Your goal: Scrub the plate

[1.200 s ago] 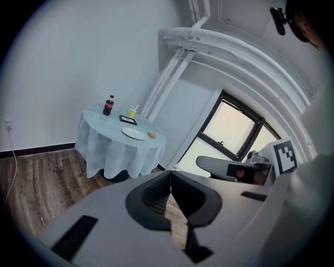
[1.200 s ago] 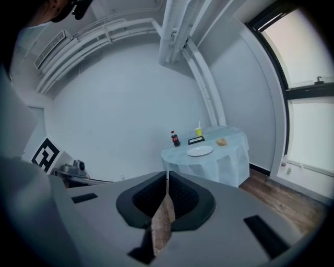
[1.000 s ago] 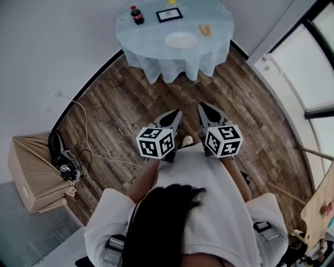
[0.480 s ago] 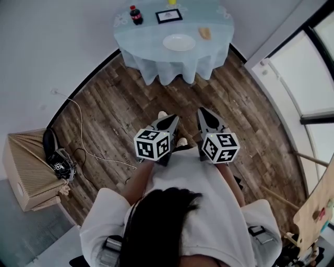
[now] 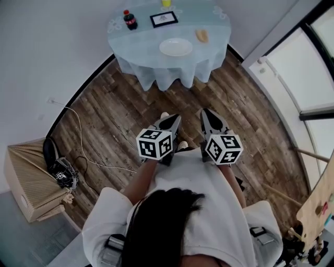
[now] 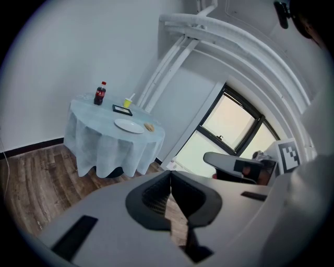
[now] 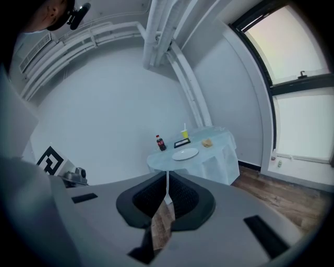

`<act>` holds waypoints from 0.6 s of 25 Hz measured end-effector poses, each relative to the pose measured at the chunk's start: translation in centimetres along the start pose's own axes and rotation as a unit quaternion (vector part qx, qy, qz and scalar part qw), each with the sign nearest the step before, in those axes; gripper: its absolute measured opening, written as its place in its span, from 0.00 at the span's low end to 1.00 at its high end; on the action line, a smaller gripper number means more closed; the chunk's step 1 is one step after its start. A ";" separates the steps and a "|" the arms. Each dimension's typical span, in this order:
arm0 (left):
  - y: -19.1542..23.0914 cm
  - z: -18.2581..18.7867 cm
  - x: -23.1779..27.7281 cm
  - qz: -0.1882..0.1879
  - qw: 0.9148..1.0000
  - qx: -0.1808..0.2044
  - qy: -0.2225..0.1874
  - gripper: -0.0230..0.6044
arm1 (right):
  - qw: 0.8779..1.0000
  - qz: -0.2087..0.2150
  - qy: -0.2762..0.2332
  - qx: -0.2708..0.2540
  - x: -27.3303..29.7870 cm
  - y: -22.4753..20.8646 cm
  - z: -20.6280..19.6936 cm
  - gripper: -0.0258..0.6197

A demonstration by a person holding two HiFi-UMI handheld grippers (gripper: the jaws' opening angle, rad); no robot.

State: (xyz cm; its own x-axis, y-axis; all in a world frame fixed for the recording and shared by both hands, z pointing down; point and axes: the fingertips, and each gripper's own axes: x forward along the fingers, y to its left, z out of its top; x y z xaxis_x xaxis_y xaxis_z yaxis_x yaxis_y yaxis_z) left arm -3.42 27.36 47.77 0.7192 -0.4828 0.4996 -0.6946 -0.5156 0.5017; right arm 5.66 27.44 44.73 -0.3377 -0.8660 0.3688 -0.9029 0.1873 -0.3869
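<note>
The white plate (image 5: 176, 47) lies on a round table (image 5: 141, 52) with a pale blue cloth, far ahead of me across the wood floor. A tan sponge (image 5: 201, 35) rests beside it on the right. Both grippers are held at waist height, side by side, well short of the table. The left gripper (image 5: 176, 118) is shut with nothing in it. So is the right gripper (image 5: 206, 112). In the left gripper view the plate (image 6: 129, 125) and sponge (image 6: 150, 126) sit beyond the closed left gripper (image 6: 170, 174). The right gripper view shows the plate (image 7: 185, 154) above the closed right gripper (image 7: 167, 176).
A cola bottle (image 5: 129, 19), a framed card (image 5: 163, 19) and a yellow cup (image 5: 166, 2) stand at the table's back. A cardboard box (image 5: 28, 177) and cables with a device (image 5: 63, 174) lie by the left wall. Windows run along the right; a wooden stand (image 5: 318, 208) is near right.
A foot has come forward under the left gripper, and the whole view has shifted with the step. Both grippers stay shut and side by side.
</note>
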 end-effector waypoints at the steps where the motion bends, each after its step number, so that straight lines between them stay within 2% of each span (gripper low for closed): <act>1: 0.3 0.1 0.4 -0.003 1.000 -0.005 0.004 0.05 | 1.000 -0.004 0.000 -0.002 0.3 -0.2 0.2 0.10; 6: 1.9 1.9 2.3 -0.010 1.000 -0.024 0.011 0.05 | 1.000 -0.020 0.012 -0.008 2.3 -1.2 1.2 0.10; 15: 4.7 6.2 5.6 -0.019 0.999 -0.023 0.021 0.05 | 0.999 -0.031 0.023 -0.012 7.4 -2.7 3.8 0.10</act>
State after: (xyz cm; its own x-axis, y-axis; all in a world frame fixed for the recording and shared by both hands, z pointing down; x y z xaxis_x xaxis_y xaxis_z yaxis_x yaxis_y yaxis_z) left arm -2.55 17.78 48.56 0.7448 -0.4333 0.5075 -0.6672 -0.5000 0.5522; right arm 6.61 18.80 45.32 -0.2919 -0.8541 0.4305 -0.9286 0.1451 -0.3416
